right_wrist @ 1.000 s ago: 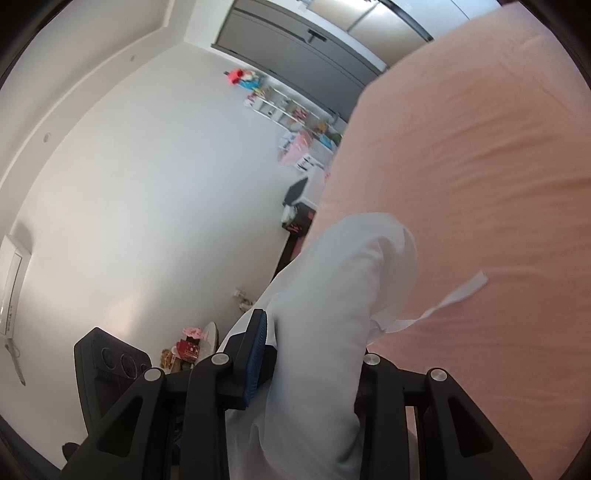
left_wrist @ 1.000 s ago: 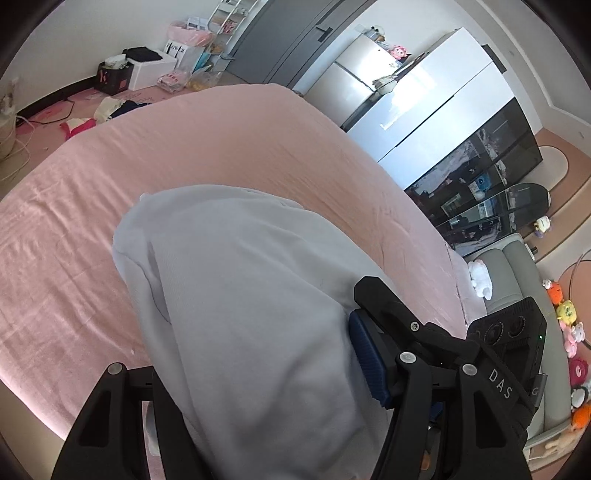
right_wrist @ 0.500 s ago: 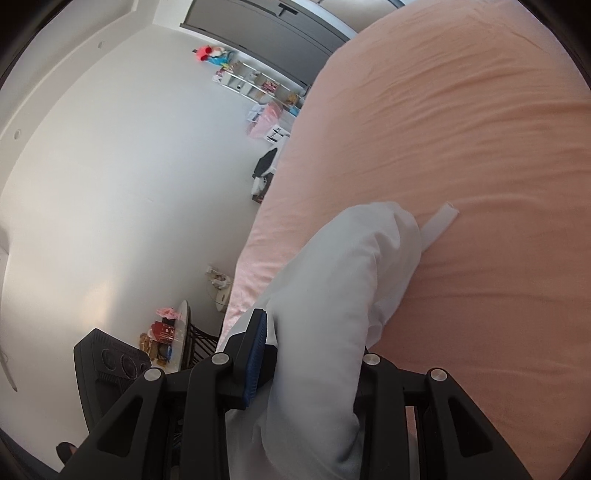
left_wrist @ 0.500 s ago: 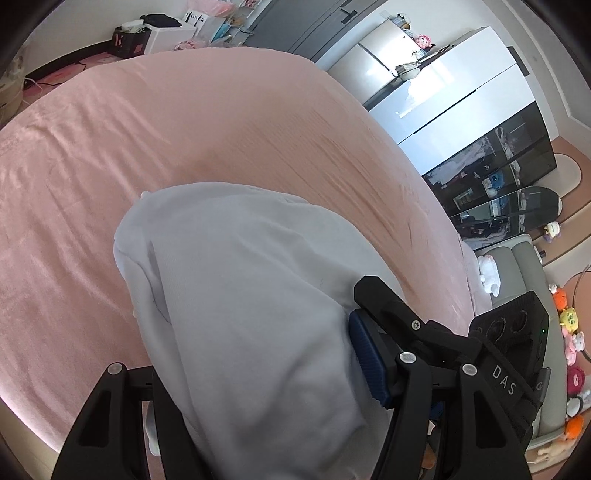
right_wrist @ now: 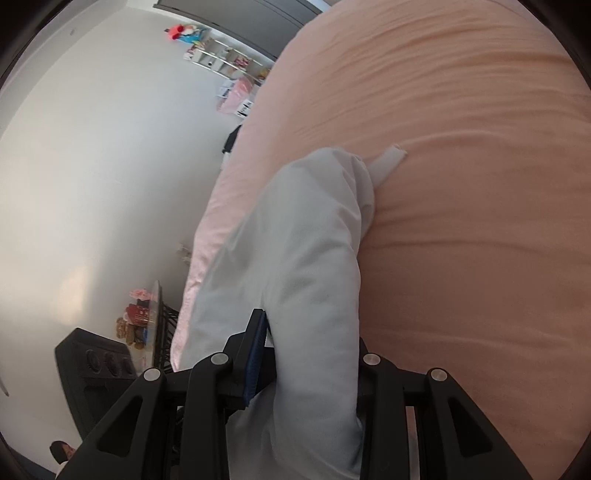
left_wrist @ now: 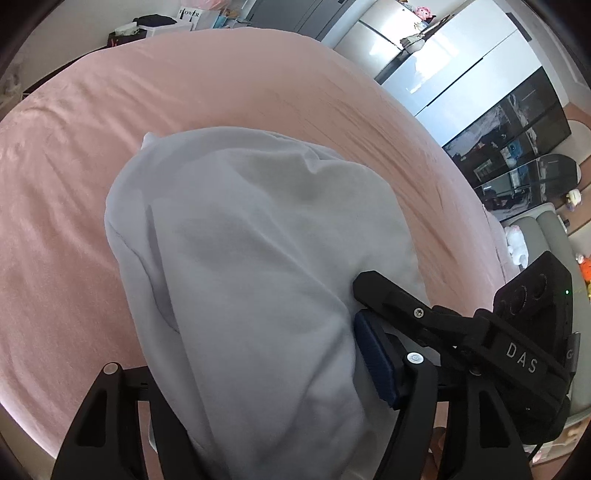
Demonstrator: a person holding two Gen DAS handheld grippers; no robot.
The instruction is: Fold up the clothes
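Note:
A pale grey garment (left_wrist: 240, 258) hangs bunched from both grippers, its lower end resting on the pink bed (left_wrist: 258, 92). My left gripper (left_wrist: 240, 332) has the cloth between its jaws, which are opening; the fabric still lies against the blue pad (left_wrist: 373, 354), and the other finger is hidden under the cloth. In the right wrist view the garment (right_wrist: 306, 258) droops onto the bed (right_wrist: 461, 184) near its left edge. My right gripper (right_wrist: 310, 332) is shut on it. A white strip (right_wrist: 388, 160) pokes out from the garment's far end.
White fridge and cabinets (left_wrist: 443, 62) and a dark glass cabinet (left_wrist: 517, 147) stand beyond the bed's right side, with a grey sofa (left_wrist: 535, 240) below them. Boxes (left_wrist: 166, 26) sit on the floor past the far edge. A white wall (right_wrist: 92, 166) and small cluttered table (right_wrist: 147, 314) flank the bed.
Both grippers have come down with the garment, and the bed looms larger. The garment's end and its white strip have settled onto the sheet. The left jaws stand a little wider.

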